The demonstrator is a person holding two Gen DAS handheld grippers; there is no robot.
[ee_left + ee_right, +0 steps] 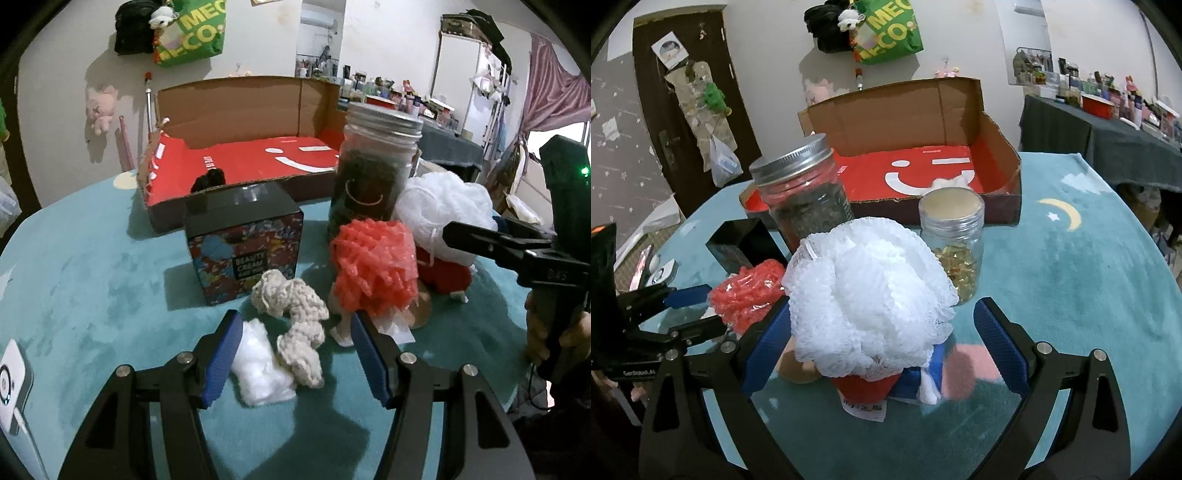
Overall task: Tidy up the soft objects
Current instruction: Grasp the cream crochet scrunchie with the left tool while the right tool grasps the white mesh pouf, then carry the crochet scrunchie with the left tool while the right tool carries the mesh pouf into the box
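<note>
My left gripper (295, 354) is open, its blue pads on either side of a white cotton wad (258, 369) and a beige crocheted piece (295, 317) on the teal cloth. A red mesh bundle (373, 262) lies just beyond. My right gripper (882, 339) is open around a white mesh bath pouf (868, 295), which rests on a red plush toy (864, 386). The pouf also shows in the left wrist view (443, 214). The open cardboard box (236, 107) with a red floor stands behind; a dark fuzzy object (208, 179) lies in it.
A metal-lidded glass jar (369, 177) of dark leaves, a printed beauty cream box (243, 251) and a small jar of golden capsules (955, 247) stand between the soft things and the cardboard box. A white device (13, 384) sits at the left table edge.
</note>
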